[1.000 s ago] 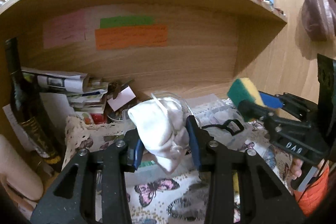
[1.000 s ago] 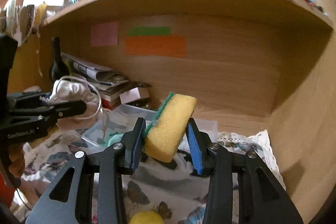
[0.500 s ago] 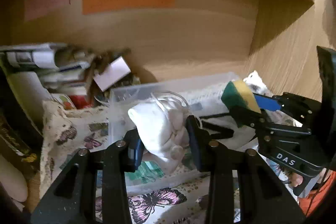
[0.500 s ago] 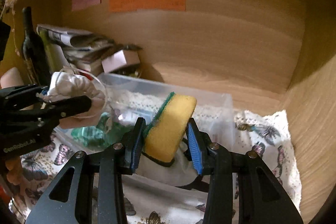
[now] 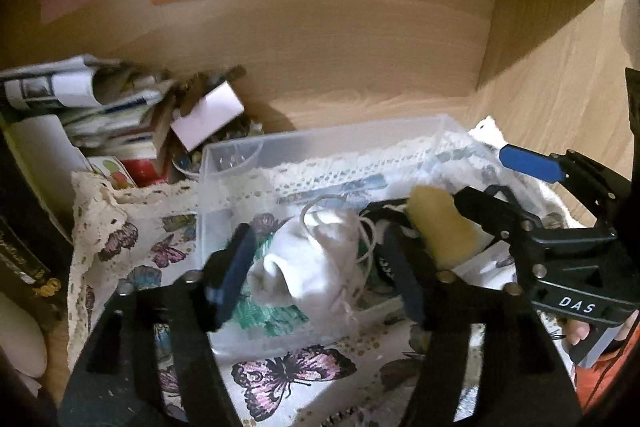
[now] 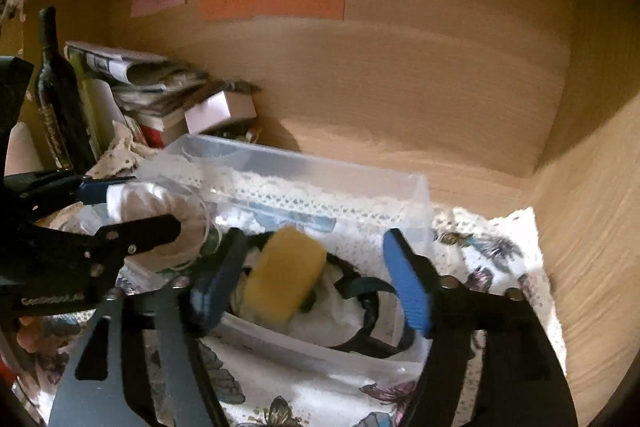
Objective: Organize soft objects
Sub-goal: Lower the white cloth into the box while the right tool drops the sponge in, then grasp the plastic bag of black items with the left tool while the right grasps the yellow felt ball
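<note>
Opening: both sets of jaws are spreading over the clear plastic bin (image 5: pixel 328 143), pads off their loads.
Left gripper (image 5: pixel 320 267): jaws parting; the white drawstring pouch (image 5: pixel 316 267) sits loose between them, inside the bin.
Right gripper (image 6: pixel 316 279): jaws parting; the yellow sponge (image 6: pixel 286 275) lies free between them, in the bin on a white cloth.
Bin: stands on a butterfly-print cloth (image 5: pixel 292 383) in a wooden alcove.
Left of bin: stacked papers (image 6: pixel 152 87), dark bottle (image 6: pixel 60 95).

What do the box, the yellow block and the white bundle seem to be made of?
Box: clear, glossy plastic; the lace shows through its wall.
Yellow block: probably foam sponge, matte and rounded.
White bundle: likely soft cloth, wrinkled, with a thin string.
</note>
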Demonstrator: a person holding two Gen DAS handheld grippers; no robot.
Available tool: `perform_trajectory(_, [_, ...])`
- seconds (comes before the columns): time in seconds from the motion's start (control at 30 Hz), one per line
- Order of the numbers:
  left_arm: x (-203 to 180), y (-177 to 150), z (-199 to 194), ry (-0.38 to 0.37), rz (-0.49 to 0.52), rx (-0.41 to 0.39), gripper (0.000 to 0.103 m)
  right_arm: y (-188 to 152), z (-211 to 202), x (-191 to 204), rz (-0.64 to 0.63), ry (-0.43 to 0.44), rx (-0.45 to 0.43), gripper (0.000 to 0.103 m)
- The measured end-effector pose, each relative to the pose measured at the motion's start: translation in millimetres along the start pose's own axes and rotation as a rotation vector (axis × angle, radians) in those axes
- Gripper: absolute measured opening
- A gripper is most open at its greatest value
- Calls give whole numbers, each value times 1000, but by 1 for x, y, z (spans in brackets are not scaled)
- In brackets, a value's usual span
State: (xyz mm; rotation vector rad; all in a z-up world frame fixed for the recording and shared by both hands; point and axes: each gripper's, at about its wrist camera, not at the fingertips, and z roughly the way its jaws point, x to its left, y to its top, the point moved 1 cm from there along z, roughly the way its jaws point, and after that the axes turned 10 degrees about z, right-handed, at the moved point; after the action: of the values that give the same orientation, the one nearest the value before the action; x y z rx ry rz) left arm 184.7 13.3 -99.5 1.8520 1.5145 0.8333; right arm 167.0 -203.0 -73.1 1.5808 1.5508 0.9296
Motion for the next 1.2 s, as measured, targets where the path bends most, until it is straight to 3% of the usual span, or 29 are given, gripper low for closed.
perform_trajectory(0.17, [-2,-1,-24,18,9,-52,75,2,-32,-4,14,12,-69,78])
perform_trajectory(0.33, [-1,-1,-53,10,6,-118,96,-1,-65,-5,16,19,-133,83])
perform_trajectory(0.57, [-7,-17,-84,9,6,-145,102,-22,-90,-4,18,41,-156,89])
perform_trajectory(0.77, [-14,-38,-84,-3,5,-105,102,-50,-85,-4,31,53,-91,89])
perform_trajectory(1.0, [-31,-66,-66,-89,4,-9,102,-82,-72,-7,76,81,16,88])
perform_trajectory(1.2, [-44,-81,-52,-123,1,49,102,-97,-59,-13,112,102,105,70])
